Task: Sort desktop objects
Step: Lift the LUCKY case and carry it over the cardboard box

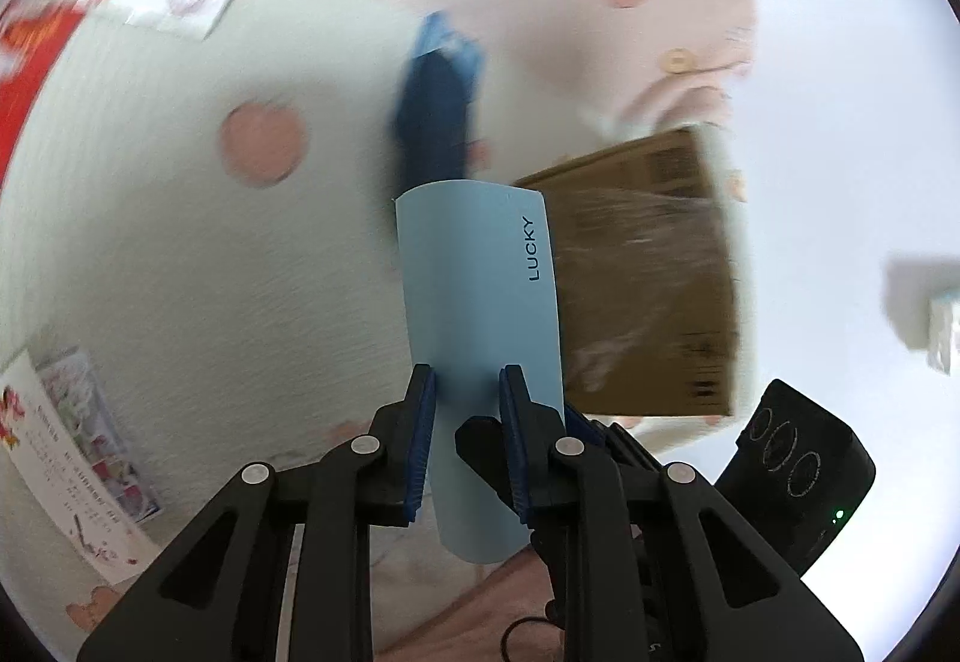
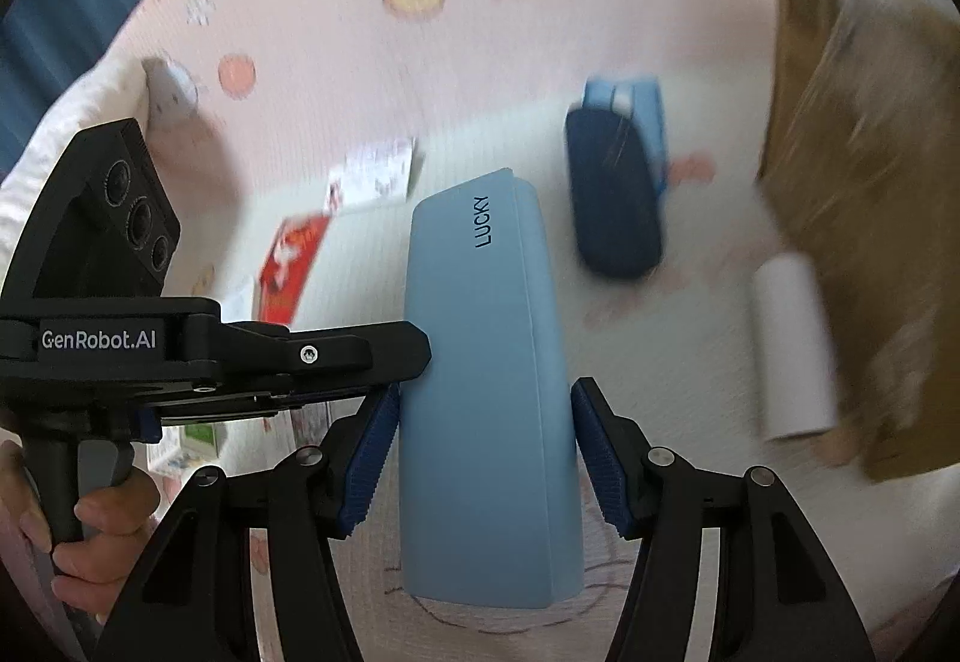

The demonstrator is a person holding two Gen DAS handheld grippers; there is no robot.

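Left gripper [image 1: 463,392] is clamped on the near part of the light blue case [image 1: 480,314], its blue pads pressed against both narrow faces; the case runs away from the jaws, with the word LUCKY printed along its right edge. Right gripper [image 2: 483,434] straddles the same light blue case [image 2: 486,392] across its wide face: the left pad touches the case side, while the right pad shows a thin gap, so a firm clamp cannot be confirmed. In the right wrist view, the left gripper's finger meets the case from the left, level with the right gripper's left pad.

Beyond the case, a dark blue pouch [image 2: 618,194] lies on the pink patterned mat [image 2: 336,2], far and to the right, well apart from the case. A white roll [image 2: 792,344] lies further right, beside a brown cardboard box [image 2: 870,212]. A red booklet [image 2: 294,266] and a white leaflet [image 2: 372,176] lie left of the case.
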